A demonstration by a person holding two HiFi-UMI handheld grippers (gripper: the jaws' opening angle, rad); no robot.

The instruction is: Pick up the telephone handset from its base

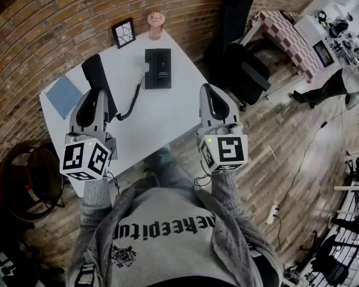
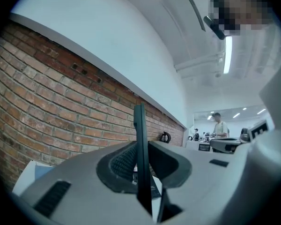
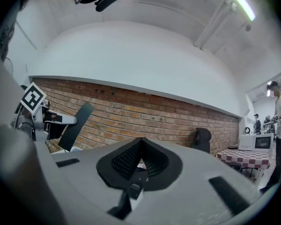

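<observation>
On the white table (image 1: 167,115) lies the black telephone base (image 1: 158,68), its cradle bare. The black handset (image 1: 98,76) is lifted off to the left of the base, and a coiled cord (image 1: 131,100) runs from it back to the base. My left gripper (image 1: 100,97) is shut on the handset, which shows edge-on as a thin dark slab (image 2: 139,158) between the pads. The right gripper view shows the handset (image 3: 75,118) tilted in the left gripper. My right gripper (image 1: 209,89) hovers over the table's right edge, shut with nothing in it.
A blue notebook (image 1: 63,95) lies at the table's left end. A small picture frame (image 1: 124,33) and a pink cup (image 1: 156,24) stand by the brick wall. A black office chair (image 1: 245,70) is to the right, a checkered table (image 1: 290,37) beyond it.
</observation>
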